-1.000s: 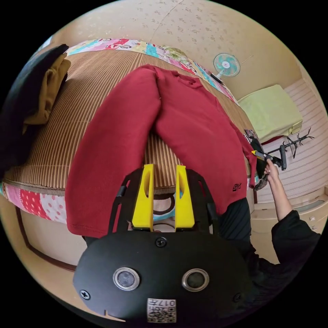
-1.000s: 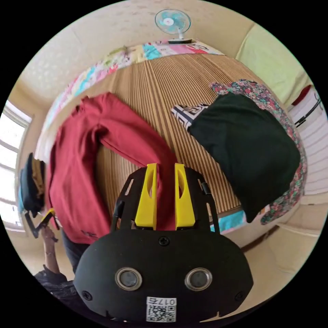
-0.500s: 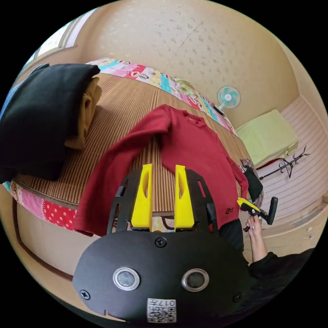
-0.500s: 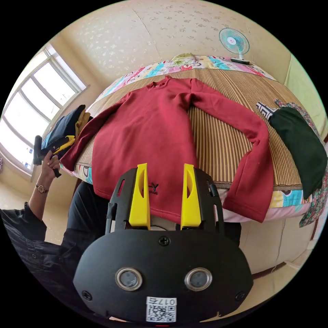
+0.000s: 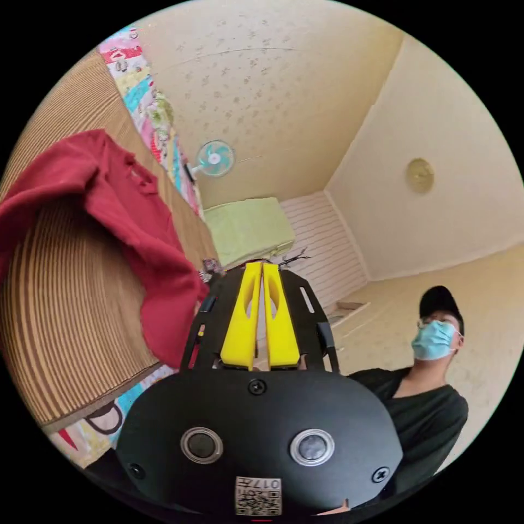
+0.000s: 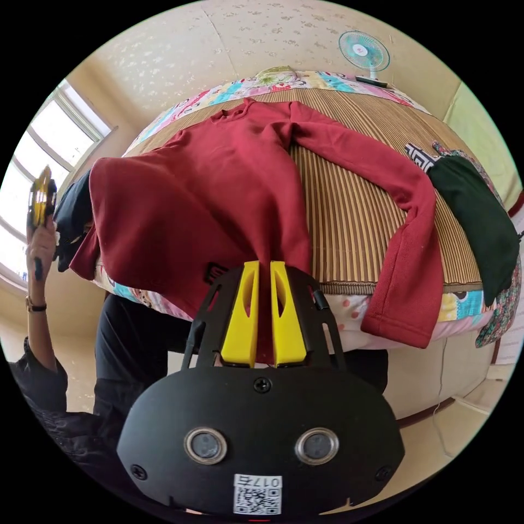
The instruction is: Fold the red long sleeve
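The red long sleeve (image 6: 234, 164) lies spread on the striped bed mat (image 6: 349, 218), collar toward the far wall. Its right sleeve hangs over the near edge. My right gripper (image 6: 264, 267) is shut on the shirt's lower hem, which is raised and bunched toward the camera. A hand holds my left gripper (image 6: 41, 196) up beside the bed, away from the cloth. In the left gripper view, that gripper (image 5: 261, 267) is shut with nothing between its jaws, and the red shirt (image 5: 136, 218) drapes to the left of it.
A dark folded garment (image 6: 480, 218) and a floral cloth (image 6: 494, 316) sit at the bed's right end, and a dark clothes pile (image 6: 73, 213) at the left end. A fan (image 6: 363, 52) stands behind the bed. The person (image 5: 431, 349) stands at the near edge.
My right gripper has shut on the hem and lifted it. My left gripper has shut and swung up away from the shirt, its view turning toward the room and the person.
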Demonstrator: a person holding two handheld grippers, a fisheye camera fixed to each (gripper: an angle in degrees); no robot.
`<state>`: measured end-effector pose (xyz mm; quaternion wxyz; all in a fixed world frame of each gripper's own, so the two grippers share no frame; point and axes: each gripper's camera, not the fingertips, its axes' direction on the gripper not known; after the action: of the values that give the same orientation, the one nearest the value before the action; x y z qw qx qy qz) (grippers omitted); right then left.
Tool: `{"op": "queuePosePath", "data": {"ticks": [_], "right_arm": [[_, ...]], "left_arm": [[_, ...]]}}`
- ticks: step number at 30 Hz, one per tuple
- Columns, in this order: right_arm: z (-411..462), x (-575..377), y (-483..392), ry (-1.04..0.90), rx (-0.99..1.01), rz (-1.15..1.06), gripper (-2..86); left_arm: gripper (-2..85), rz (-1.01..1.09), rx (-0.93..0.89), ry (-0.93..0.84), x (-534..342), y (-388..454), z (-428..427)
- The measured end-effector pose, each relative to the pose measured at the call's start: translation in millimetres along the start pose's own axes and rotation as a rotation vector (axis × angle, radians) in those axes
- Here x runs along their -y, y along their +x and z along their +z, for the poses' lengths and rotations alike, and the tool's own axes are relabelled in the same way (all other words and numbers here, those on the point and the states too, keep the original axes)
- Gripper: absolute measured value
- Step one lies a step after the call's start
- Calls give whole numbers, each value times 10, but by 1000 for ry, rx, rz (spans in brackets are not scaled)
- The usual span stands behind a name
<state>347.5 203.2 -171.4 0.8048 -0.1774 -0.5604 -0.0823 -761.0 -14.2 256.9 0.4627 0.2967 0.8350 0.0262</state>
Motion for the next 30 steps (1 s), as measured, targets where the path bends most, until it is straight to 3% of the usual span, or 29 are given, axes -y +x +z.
{"op": "queuePosePath", "data": {"ticks": [2, 4, 7, 11, 14, 17, 18, 19, 20, 23, 24, 25, 30], "right_arm": [[-12, -62, -64, 16, -31, -20, 37], [-6, -118, -196, 24, -102, -56, 33], [-16, -140, -297, 13, -154, -81, 30], [-70, -153, -255, 4, -124, -61, 28], [-135, -205, -158, 27, -66, -18, 28], [-193, -273, -82, 57, -21, -2, 28], [-216, -284, -68, 62, -13, 0, 29], [-239, -282, -70, 59, -13, -8, 29], [-252, -279, -72, 57, -14, -13, 29], [-312, -279, -51, 62, -2, -6, 29], [-337, -278, -37, 66, 6, 2, 30], [-362, -271, -34, 67, 7, 1, 30], [-446, -247, -122, 76, -53, -59, 34]], "left_arm": [[-1, -44, 77, 42, -153, 151, -308], [5, -118, 541, -16, -428, 181, -588], [57, -213, 843, -160, -716, -73, -638], [86, -254, 835, -223, -837, -440, -435], [101, -414, 718, -271, -843, -928, -222], [71, -496, 460, -334, -1004, -1203, 154], [49, -481, 239, -315, -1104, -1166, 299], [37, -396, 81, -206, -1202, -939, 338], [36, -341, 61, -152, -1252, -772, 327], [35, -67, 312, -107, -1515, 198, 287], [36, 4, 483, -146, -1656, 502, 303], [36, 38, 633, -186, -1805, 684, 300], [49, 3, 990, -228, -2233, 846, -64]]}}
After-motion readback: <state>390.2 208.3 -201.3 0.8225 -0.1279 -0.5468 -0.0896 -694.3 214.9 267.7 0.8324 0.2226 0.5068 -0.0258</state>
